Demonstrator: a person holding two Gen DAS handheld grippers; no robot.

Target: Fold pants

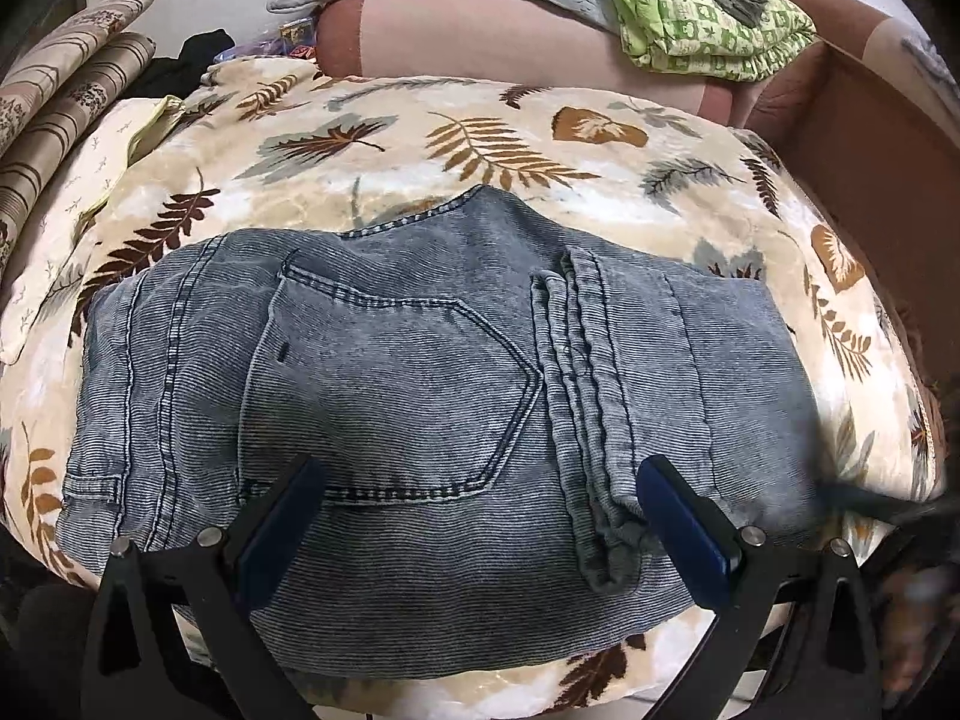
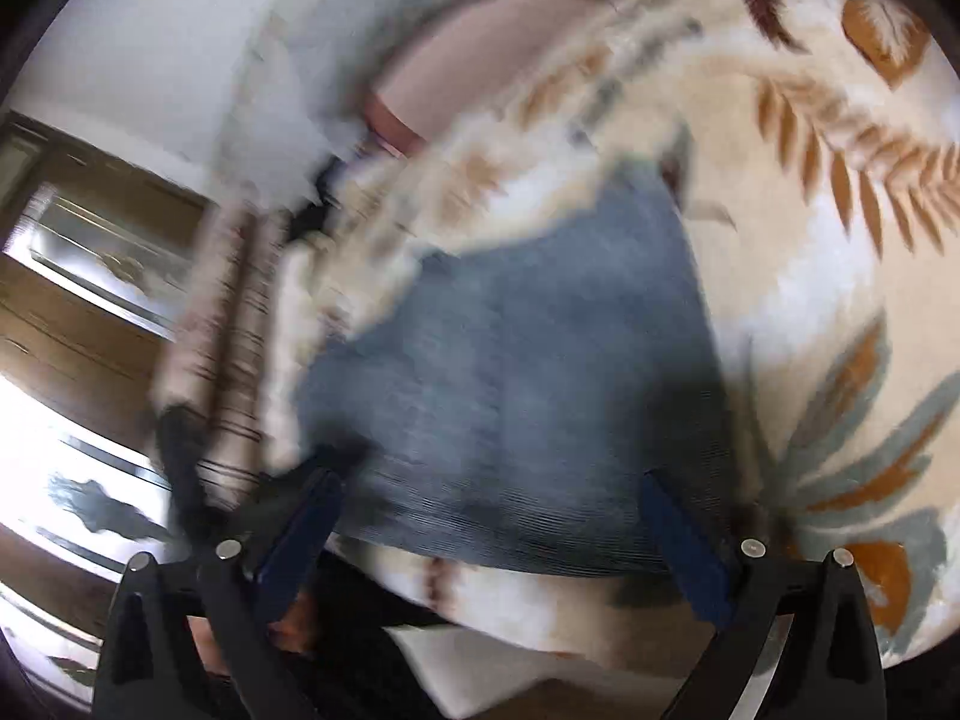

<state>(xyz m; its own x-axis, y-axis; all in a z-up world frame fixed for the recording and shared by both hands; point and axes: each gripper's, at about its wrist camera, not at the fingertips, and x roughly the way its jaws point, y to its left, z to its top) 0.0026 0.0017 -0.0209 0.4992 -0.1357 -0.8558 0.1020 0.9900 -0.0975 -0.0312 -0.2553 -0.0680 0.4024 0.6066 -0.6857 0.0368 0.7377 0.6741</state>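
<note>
Already folded into a compact stack, the jeans [image 1: 432,408] lie on the leaf-print blanket [image 1: 492,138] as you hold both tongs, left [image 1: 480,516] and right [image 2: 492,534], spread wide and empty; a trailing fingertip snagging the loose hem [image 1: 594,468] could undo the fold.

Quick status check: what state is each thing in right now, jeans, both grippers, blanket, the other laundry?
Jeans: folded into a compact stack, back pocket up, lying flat on the blanket.
Left gripper: open, over the jeans, gripping nothing.
Right gripper: open, holding nothing; view blurred.
Blanket: spread flat under the jeans.
Green cloth: crumpled, unfolded, at the far side.
</note>
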